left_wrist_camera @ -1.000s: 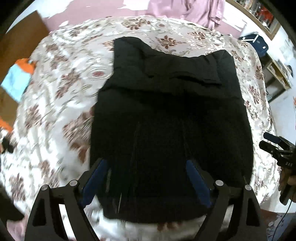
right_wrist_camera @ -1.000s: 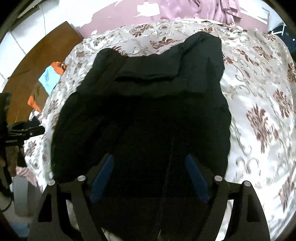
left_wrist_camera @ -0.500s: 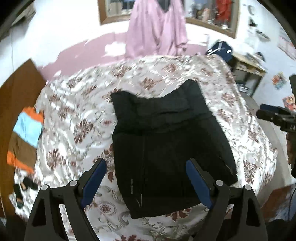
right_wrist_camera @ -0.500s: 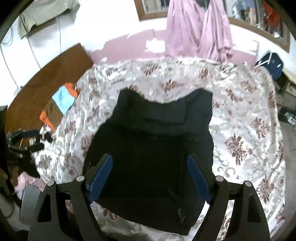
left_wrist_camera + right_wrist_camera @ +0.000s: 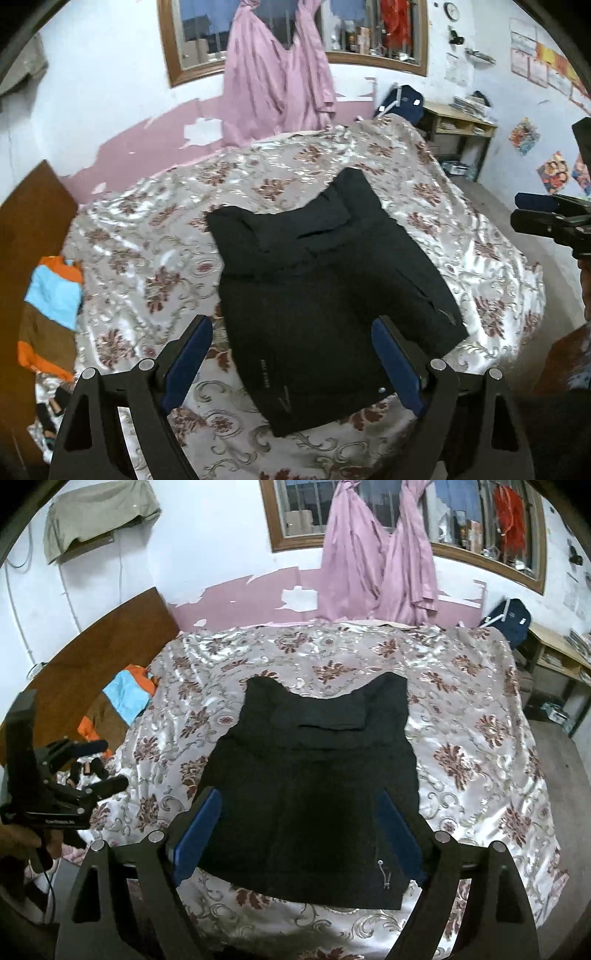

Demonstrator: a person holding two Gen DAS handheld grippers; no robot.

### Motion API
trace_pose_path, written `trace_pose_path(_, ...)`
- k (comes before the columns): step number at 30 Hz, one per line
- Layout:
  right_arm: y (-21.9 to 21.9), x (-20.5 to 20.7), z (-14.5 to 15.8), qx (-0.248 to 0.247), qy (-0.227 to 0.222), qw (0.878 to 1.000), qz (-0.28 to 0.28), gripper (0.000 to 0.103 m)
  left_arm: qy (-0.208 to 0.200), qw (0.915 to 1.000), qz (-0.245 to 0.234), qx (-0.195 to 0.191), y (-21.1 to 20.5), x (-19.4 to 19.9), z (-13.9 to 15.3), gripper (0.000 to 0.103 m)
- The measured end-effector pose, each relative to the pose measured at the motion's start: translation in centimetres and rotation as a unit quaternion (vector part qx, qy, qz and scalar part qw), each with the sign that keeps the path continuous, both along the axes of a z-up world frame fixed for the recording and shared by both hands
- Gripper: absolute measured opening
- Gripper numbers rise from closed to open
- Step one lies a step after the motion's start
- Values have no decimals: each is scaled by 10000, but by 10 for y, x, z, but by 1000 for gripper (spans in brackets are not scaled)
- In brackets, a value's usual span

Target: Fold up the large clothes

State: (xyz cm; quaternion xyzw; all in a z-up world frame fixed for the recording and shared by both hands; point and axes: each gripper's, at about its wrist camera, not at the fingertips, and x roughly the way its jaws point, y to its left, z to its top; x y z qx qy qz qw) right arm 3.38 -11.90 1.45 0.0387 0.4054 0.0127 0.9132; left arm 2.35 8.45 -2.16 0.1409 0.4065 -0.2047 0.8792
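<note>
Your left claw (image 5: 291, 354) hangs wide and empty, your right claw (image 5: 299, 830) is opening, seemingly empty too, above the folded black jacket (image 5: 314, 786) on the bed (image 5: 480, 738).

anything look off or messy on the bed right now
The folded black jacket lies a bit askew on the floral bedspread, its far corners poking up unevenly. A striped orange and blue cloth is bunched at the bed's edge.
</note>
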Motion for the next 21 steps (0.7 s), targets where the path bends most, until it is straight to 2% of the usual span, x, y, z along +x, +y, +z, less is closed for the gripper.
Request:
trace_pose_path(4,-3,17,-12,75,86,9990,444,83,-10,9980,639,18,5,-10,-10,87)
trace_pose_path(8,-3,35,-14,-177,215,9894,1428,83,265,9901,1378,51,2,-22,-33,87)
trace_pose_path(11,-8,40,-9,-294,233,9812,1891,83,455,9866,1564,-40,-7,-30,-45,87)
trace_pose_path(13,-16,43,-14,-290,296,9811,1891,84,562,9866,1529,-57,-15,-35,-56,87)
trace_pose_path(16,-25,46,-34,-32,530,9865,1549,84,693,9881,1370,-48,-20,-38,-82,87)
trace_pose_path(18,-29,40,-60,143,584,9895,1316,85,847,9877,1309,-80,-21,-37,-119,87)
trace_pose_path(21,-34,25,-116,332,652,9924,991,85,964,9873,1262,-73,-23,-36,-169,87)
